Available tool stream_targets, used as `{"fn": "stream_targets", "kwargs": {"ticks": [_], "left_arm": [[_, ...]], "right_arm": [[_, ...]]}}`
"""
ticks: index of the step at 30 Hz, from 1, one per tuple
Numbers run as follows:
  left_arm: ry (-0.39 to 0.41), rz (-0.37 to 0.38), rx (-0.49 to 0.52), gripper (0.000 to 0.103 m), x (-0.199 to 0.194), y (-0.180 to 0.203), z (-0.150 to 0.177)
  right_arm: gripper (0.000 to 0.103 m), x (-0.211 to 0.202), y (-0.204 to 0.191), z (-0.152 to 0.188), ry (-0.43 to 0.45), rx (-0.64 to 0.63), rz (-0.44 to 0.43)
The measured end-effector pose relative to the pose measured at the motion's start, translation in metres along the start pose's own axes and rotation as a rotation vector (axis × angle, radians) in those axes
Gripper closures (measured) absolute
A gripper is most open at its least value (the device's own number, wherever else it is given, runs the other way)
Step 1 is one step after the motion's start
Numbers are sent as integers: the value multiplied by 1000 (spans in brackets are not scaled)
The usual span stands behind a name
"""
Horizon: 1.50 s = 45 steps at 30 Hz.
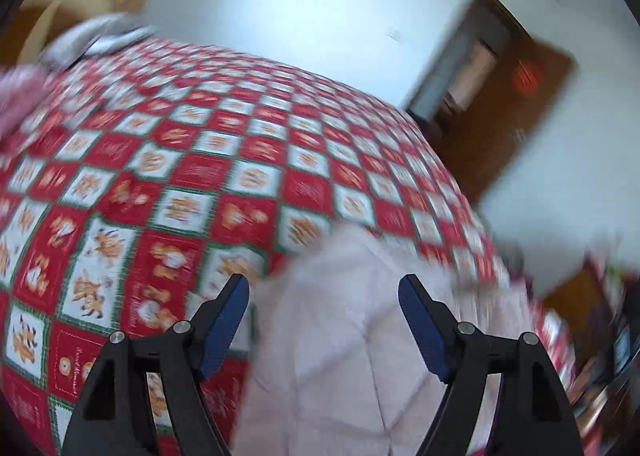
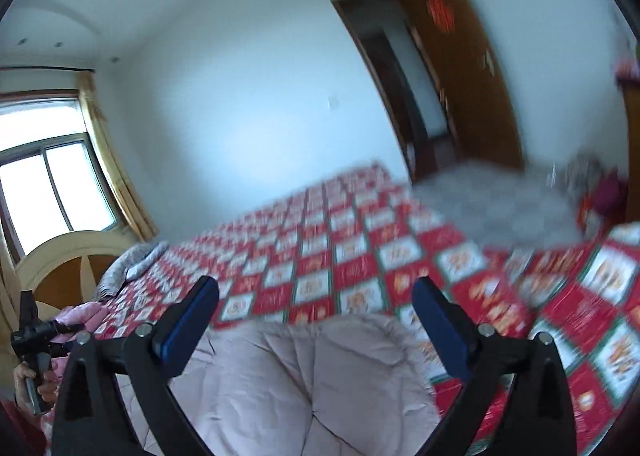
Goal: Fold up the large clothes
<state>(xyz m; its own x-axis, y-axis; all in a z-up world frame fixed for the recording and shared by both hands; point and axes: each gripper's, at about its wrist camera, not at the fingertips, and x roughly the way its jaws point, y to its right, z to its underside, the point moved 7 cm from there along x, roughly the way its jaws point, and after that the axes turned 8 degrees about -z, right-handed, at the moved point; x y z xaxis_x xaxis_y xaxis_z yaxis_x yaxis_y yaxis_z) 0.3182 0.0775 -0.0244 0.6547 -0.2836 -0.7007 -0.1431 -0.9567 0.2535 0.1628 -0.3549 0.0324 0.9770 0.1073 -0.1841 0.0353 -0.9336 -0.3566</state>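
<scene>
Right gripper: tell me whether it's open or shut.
Open. The right gripper has its jaws spread wide above the pale quilted coat, gripping nothing.

Checked bedspread (image 2: 352, 256), wooden door (image 2: 460, 56), curtained window (image 2: 52, 184).

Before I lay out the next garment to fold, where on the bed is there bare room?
The red checkered bedspread is bare across its middle, between the pale quilted garment by the grippers and the far wall. It is crowded at the headboard end: a grey pillow and pink cloth lie there.
</scene>
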Motion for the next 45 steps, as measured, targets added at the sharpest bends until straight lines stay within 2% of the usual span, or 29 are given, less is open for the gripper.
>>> {"fn": "stream_targets", "kwargs": {"ticks": [2, 3, 4, 6, 7, 10, 12, 15, 16, 18, 21, 25, 29, 32, 35, 37, 39, 41, 44, 45], "left_arm": [[-8, 31, 79, 25, 1, 29, 25], [-13, 56, 113, 25, 4, 49, 42], [-17, 68, 128, 25, 6, 58, 54], [-23, 68, 173, 25, 18, 86, 78], [-19, 64, 187, 25, 22, 96, 84], [-49, 49, 216, 25, 52, 122, 91], [-55, 1, 233, 25, 71, 126, 84], [-15, -120, 242, 25, 99, 116, 58], [-15, -144, 229, 25, 110, 110, 51], [-10, -146, 203, 25, 128, 98, 43], [20, -143, 191, 21, 146, 89, 49], [78, -131, 168, 19, 156, 89, 57], [47, -113, 150, 17, 169, 88, 57], [35, -125, 155, 17, 173, 89, 58], [30, -142, 164, 17, 173, 89, 61], [31, -152, 169, 17, 172, 89, 61], [32, -157, 171, 16, 172, 90, 62], [33, -163, 174, 16, 173, 89, 62], [35, -179, 184, 16, 173, 90, 63], [35, -182, 188, 16, 173, 90, 63]], "right_arm": [[35, -2, -15, 20, -90, -16, 3], [68, 5, -25, 40, -183, -11, -18], [84, 14, -31, 54, -245, -8, -33], [85, 29, -54, 90, -340, -46, -79], [85, 38, -68, 106, -369, -107, -76], [84, 72, -84, 125, -428, -149, -88], [84, 109, -77, 133, -481, -158, -41], [85, 156, -49, 144, -546, -130, 29], [92, 163, -42, 147, -554, -114, 38], [92, 178, -28, 153, -540, -69, 15], [93, 181, -17, 159, -492, -37, -11], [93, 179, -18, 165, -483, -9, -34], [93, 180, -10, 165, -481, 57, -68], [93, 181, -19, 165, -502, -21, 7], [93, 175, -33, 153, -576, -106, 100], [92, 151, -46, 123, -481, -107, 51], [89, 125, -49, 92, -388, -191, 102], [86, 119, -32, 82, -389, -227, 191], [86, 125, 15, 104, -481, -176, 283], [91, 129, 27, 114, -501, -172, 298]]}}
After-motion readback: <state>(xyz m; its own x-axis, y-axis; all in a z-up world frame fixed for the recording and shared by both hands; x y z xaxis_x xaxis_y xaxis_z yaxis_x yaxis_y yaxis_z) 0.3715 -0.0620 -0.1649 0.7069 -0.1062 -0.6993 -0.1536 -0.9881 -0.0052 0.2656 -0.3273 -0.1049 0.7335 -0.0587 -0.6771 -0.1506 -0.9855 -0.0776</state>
